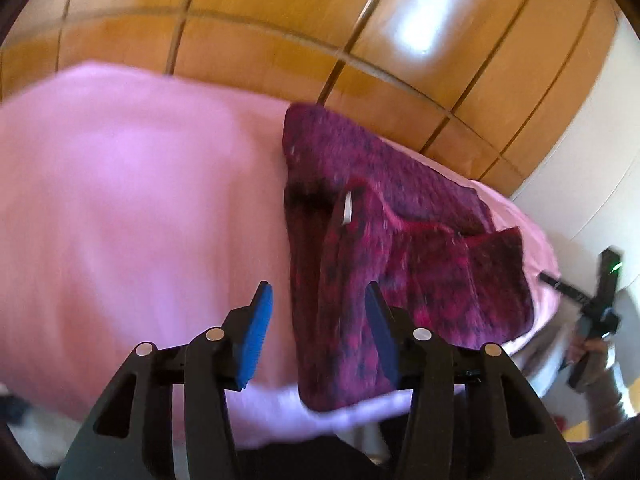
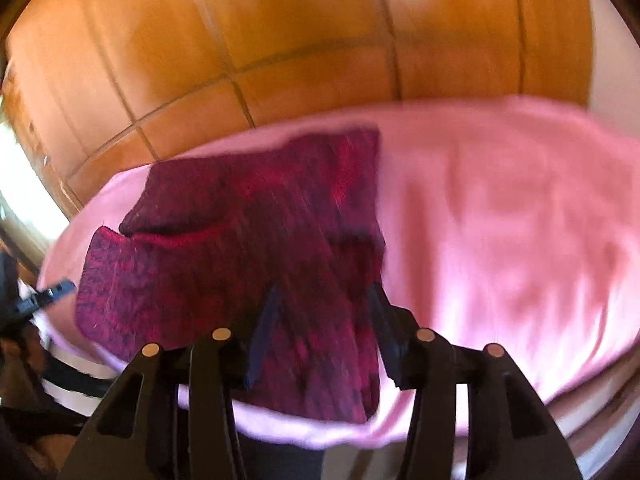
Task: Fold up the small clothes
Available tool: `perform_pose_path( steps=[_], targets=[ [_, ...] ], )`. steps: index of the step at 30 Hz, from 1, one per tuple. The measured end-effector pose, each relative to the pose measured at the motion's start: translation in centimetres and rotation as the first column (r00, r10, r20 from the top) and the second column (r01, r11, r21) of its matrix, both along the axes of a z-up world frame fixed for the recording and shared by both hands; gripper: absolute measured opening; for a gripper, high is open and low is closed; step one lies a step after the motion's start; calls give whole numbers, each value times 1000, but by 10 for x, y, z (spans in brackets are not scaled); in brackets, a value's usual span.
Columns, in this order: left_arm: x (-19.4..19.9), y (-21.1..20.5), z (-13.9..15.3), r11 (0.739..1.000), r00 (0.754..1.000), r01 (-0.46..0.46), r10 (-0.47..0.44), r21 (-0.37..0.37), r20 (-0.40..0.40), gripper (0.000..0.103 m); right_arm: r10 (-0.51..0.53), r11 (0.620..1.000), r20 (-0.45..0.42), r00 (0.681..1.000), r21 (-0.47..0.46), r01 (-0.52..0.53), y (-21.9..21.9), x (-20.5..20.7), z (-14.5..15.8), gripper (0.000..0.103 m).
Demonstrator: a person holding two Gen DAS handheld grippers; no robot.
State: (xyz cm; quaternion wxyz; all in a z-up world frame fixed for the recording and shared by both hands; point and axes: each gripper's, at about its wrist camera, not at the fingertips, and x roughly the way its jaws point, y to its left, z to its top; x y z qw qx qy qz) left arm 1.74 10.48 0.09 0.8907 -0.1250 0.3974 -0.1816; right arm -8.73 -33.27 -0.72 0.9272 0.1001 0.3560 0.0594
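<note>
A dark magenta knitted garment (image 1: 400, 248) lies partly folded on a pink-covered surface (image 1: 120, 200), with a small white label showing near its middle. My left gripper (image 1: 318, 308) is open and empty, held above the garment's near edge. My right gripper (image 2: 324, 312) is open and empty too, above the near part of the same garment (image 2: 248, 240). The right gripper also shows in the left wrist view (image 1: 592, 312) at the far right, off the surface's edge. The left gripper's blue fingertip (image 2: 60, 289) shows at the left edge of the right wrist view.
The pink cover (image 2: 500, 220) spreads wide beside the garment. Wooden panelled cupboard doors (image 1: 280, 40) stand behind the surface. A white wall (image 1: 580, 160) is at the right of the left wrist view. Both views are motion-blurred.
</note>
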Motion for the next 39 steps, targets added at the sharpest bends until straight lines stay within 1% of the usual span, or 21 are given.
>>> perform_pose_path(
  steps=[2,3,4,5,7,8,10,11,13,17,18,20,23,26,27,28,31,33,37,38,39],
  targets=[
    [9,-12,5,998,999,31,-33,47,34,46,36,998,44,998,-50,-34,17,11,8,44],
    [14,-21,7,996,997,60,-63,65,46,48,58,995,52,997,-80,-53,27,19,10,43],
    [22,-29,7,993,995,80,-84,83,45,54,68,991,50,996,-116,-62,34,28,9,43],
    [26,-38,5,990,994,95,-100,99,39,55,75,985,45,996,-156,-67,38,33,5,42],
    [37,-44,1,985,991,122,-128,120,43,55,75,973,29,997,-223,-67,46,49,-5,31],
    [40,-48,-2,982,989,138,-144,126,39,53,71,966,11,997,-248,-66,48,59,-12,30],
    [45,-55,-7,976,985,162,-168,144,27,31,73,961,-13,997,-267,-73,46,67,-24,19],
    [47,-58,-11,974,985,163,-169,157,28,20,70,960,-24,997,-269,-74,44,70,-29,17],
    [44,-54,-15,975,990,124,-135,183,47,14,38,968,-38,999,-247,-46,31,72,-39,13],
    [32,-32,-15,994,997,32,-39,103,68,14,-6,985,-36,999,-170,0,9,53,-40,9],
    [34,-34,-20,992,998,27,-34,121,59,14,-17,987,-50,999,-163,9,3,51,-43,0],
    [42,-39,-31,989,999,27,-31,142,29,14,-42,989,-87,995,-144,29,0,54,-54,0],
    [48,-44,-35,987,1000,29,-30,158,3,15,-54,998,-103,993,-50,49,-12,60,-62,0],
    [45,-45,-27,987,999,37,-40,154,21,15,-48,997,-82,995,-65,43,-9,57,-54,7],
    [44,-45,-25,986,999,39,-44,162,28,16,-42,997,-70,997,-71,37,-9,54,-48,25],
    [43,-46,-23,984,998,43,-49,172,26,19,-47,995,-56,997,-85,42,-8,50,-43,50],
    [39,-51,-20,973,998,38,-50,229,43,20,-42,996,-6,999,-79,41,-4,43,-26,57],
    [37,-54,-18,965,997,31,-47,259,55,20,-27,998,6,1000,-61,27,-2,43,-20,67],
    [32,-57,-18,960,997,23,-44,279,67,20,7,997,-10,1000,-78,-8,14,60,-28,68],
    [31,-57,-19,960,997,22,-42,280,68,20,13,997,-19,1000,-78,-14,17,64,-31,65],
    [31,-57,-19,959,997,19,-40,282,69,20,17,995,-35,999,-93,-21,22,71,-37,54]
  ],
)
